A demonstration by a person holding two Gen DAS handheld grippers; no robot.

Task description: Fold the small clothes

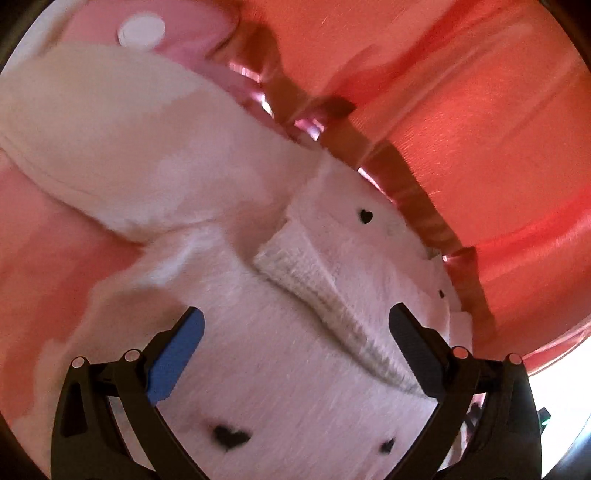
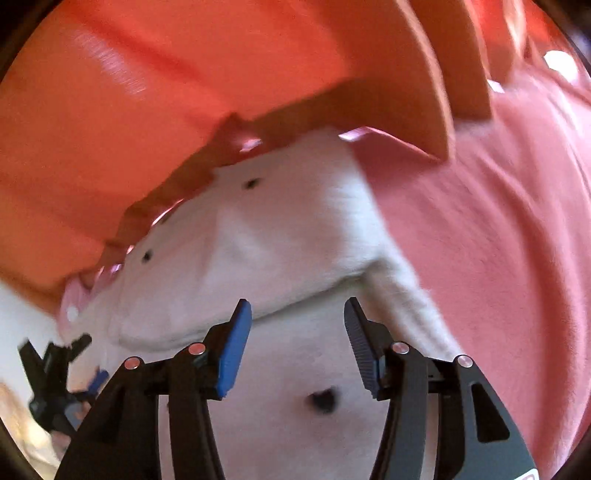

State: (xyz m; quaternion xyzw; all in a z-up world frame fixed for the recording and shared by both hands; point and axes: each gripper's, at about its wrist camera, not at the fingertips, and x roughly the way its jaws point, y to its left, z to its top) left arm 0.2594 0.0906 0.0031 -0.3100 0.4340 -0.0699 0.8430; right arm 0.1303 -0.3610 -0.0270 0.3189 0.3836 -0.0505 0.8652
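Note:
A small white fuzzy garment with black heart marks point(image 1: 280, 350) lies on a pink cloth surface point(image 1: 55, 258). One sleeve point(image 1: 122, 147) stretches to the upper left and a folded flap point(image 1: 317, 288) crosses its middle. My left gripper point(image 1: 295, 332) is open just above the garment, holding nothing. In the right wrist view the same garment point(image 2: 266, 229) fills the centre, with a fold edge running across in front of the fingers. My right gripper point(image 2: 299, 321) is open over it, holding nothing. The left gripper point(image 2: 55, 369) shows blurred at the lower left there.
A large red-orange plastic wall or bin point(image 1: 461, 110) curves close behind the garment, and shows in the right wrist view point(image 2: 166, 74) too. The pink cloth point(image 2: 498, 240) spreads to the right. A pale pink item with a white button point(image 1: 142, 29) lies at upper left.

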